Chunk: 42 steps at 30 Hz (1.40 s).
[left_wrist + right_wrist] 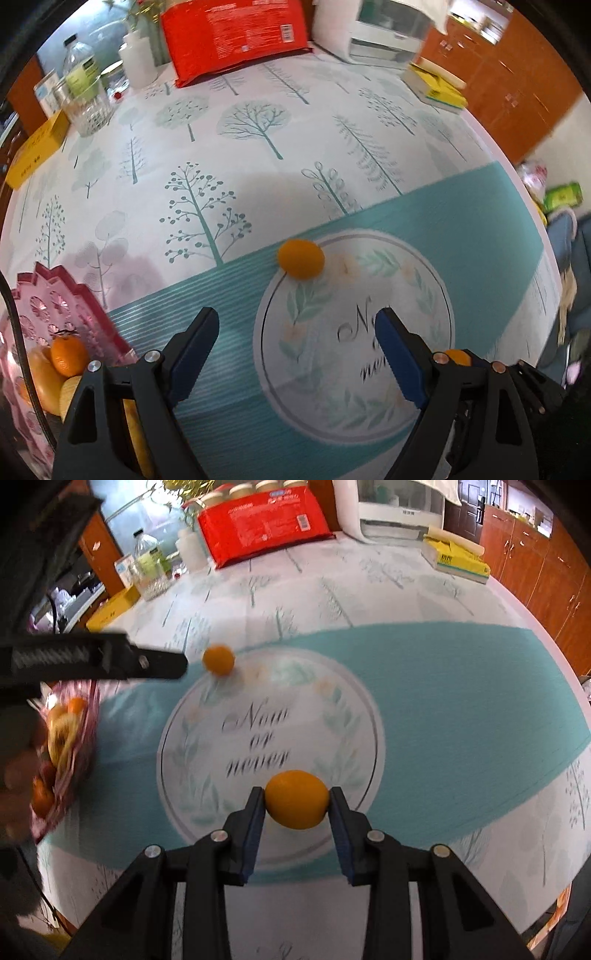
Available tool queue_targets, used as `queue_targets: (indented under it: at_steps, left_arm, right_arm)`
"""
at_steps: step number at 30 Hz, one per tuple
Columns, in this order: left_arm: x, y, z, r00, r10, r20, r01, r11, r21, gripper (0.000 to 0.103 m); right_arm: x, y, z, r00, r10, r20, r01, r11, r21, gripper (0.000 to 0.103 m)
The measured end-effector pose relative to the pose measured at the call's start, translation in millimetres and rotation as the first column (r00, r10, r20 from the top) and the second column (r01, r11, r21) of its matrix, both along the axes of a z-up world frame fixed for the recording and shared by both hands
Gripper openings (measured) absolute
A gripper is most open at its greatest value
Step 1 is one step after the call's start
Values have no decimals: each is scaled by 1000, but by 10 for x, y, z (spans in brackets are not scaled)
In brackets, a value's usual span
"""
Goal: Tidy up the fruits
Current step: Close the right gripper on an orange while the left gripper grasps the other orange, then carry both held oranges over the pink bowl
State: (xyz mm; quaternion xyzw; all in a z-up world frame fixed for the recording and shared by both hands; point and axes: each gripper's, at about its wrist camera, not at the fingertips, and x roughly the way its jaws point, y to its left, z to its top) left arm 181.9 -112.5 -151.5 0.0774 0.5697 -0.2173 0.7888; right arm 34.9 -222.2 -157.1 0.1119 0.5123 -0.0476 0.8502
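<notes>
My right gripper (296, 803) is shut on a yellow-orange lemon-like fruit (296, 800) and holds it over the round emblem of the tablecloth. A second small orange fruit (301, 257) lies loose on the cloth ahead of my left gripper (295, 325), which is open and empty; it also shows in the right wrist view (218, 660), just past the left gripper's tip (173, 664). A pink plastic fruit basket (70, 306) with several oranges and yellow fruits stands at the left; it also shows in the right wrist view (79, 734).
A red package (236, 35), a white appliance (384, 33), a yellow box of bags (436, 86), a clear bottle (83, 85), a white jar (136, 61) and a yellow carton (35, 151) line the far edge of the round table (369, 155). Wooden cabinets (517, 85) stand at the right.
</notes>
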Motion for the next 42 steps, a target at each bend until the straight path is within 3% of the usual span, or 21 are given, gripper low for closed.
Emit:
queue_targets:
  at_steps: [4,9,20,25,34,42]
  left_arm:
    - [129,-78,-117,997,77,8,-77,997,5,85]
    - [252,-165,-267,993,119,-7,-119,993,18,76]
    - [351,-302,-511,991,126,-42,-124,991,49,43]
    - [348,-364,-537,993,114,-36,-112,993,40,34]
    - [291,-324,-463,995,97,-17,-96,995,39,33]
    - [56,-115,-87,999,48,5,-48,999,-3,32]
  right_arm:
    - [163,-138,38,1000,-5,22,5,1000,8,35]
    - [296,-231,47,999,5,31,-5,1000,22,35]
    - [407,-394,-18,1000,14,24,-15,999,48,35]
    - [418,-420,-34,1000,16,21,-17,998,53,35]
    - [423,-384,-26,1000,20,23,-21,998,53,35]
    - [392,-217,126,999,22,46,-24,999,48,35]
